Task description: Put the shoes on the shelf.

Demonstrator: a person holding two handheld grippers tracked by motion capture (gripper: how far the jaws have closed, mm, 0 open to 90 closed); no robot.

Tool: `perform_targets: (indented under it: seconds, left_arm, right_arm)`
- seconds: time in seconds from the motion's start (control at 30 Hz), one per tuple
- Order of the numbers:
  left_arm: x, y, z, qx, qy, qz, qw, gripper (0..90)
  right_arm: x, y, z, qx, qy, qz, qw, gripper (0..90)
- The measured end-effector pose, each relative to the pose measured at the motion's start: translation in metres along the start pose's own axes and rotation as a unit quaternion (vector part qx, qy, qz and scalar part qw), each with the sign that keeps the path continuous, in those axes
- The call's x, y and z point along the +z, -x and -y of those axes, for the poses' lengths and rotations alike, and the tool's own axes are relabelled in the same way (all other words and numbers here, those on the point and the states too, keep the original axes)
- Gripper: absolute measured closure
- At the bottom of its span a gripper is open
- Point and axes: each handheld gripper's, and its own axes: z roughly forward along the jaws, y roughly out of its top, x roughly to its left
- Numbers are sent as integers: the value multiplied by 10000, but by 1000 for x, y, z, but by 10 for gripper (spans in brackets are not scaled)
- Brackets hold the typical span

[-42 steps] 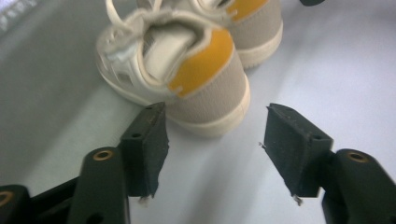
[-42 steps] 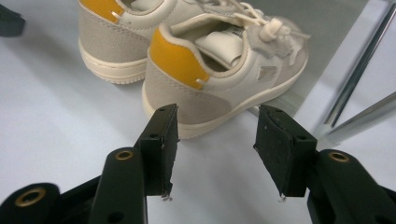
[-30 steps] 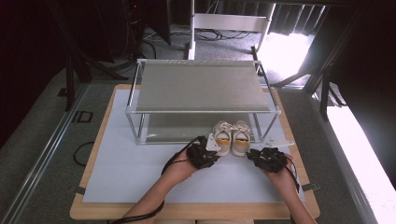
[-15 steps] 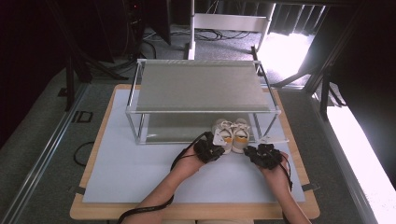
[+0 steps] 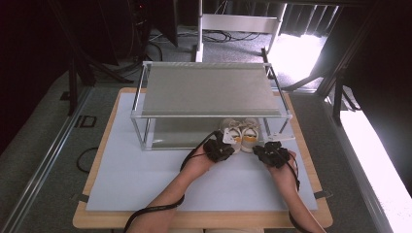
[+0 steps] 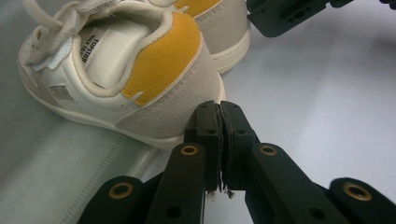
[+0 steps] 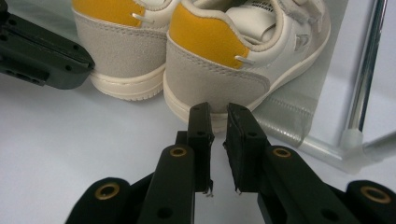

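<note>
High view is showing both shoes point(image 5: 240, 135) sitting at the rack's point(image 5: 209, 115) front edge. Left gripper point(image 6: 219, 109) is clenched empty; right gripper point(image 7: 218, 114) has just been closing, nothing between. I'd be nudging heels evenly, staying low.

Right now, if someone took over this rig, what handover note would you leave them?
Left gripper: shut, nothing between its jaws, tips right behind the heel of the left shoe.
Right gripper: jaws have just been closing, a narrow gap remains, empty, tips behind the heel of the right shoe.
Shoes: side by side, toes under the low shelf rack, heels poking out onto the white mat.
Done: pair lined up at the rack's front edge.
Left: probably nudge both heels farther in, then back the grippers off.
</note>
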Motion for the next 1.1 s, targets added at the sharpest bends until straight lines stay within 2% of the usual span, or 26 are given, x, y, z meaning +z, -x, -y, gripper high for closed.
perform_targets:
  seconds: [0.13,0.4,0.7,0.73,0.83,0.9,1.0,1.1]
  left_arm:
    - [3,-6,-1,-20,-3,-8,10000,869]
    - [12,-15,-6,-46,4,-35,10000,869]
    - [26,-26,-13,-67,-34,-85,9999,868]
    - [27,-27,-13,-115,0,-82,9999,869]
    - [29,-33,-14,-55,-53,-190,9998,868]
    - [30,-36,-15,-160,-42,-226,9996,864]
    - [31,-36,-16,-185,-65,-157,9997,854]
    - [31,-33,-15,-139,-33,-201,9997,807]
  right_arm:
    - [5,2,-4,14,-14,31,10000,881]
    - [14,8,-9,178,32,112,9998,881]
    - [28,14,-15,280,-17,324,9991,878]
    - [30,15,-16,262,4,340,9991,877]
    - [32,17,-18,232,6,359,9991,869]
    - [33,16,-19,195,0,366,9991,857]
    - [33,17,-19,191,6,373,9991,851]
    - [33,18,-19,233,11,348,9991,843]
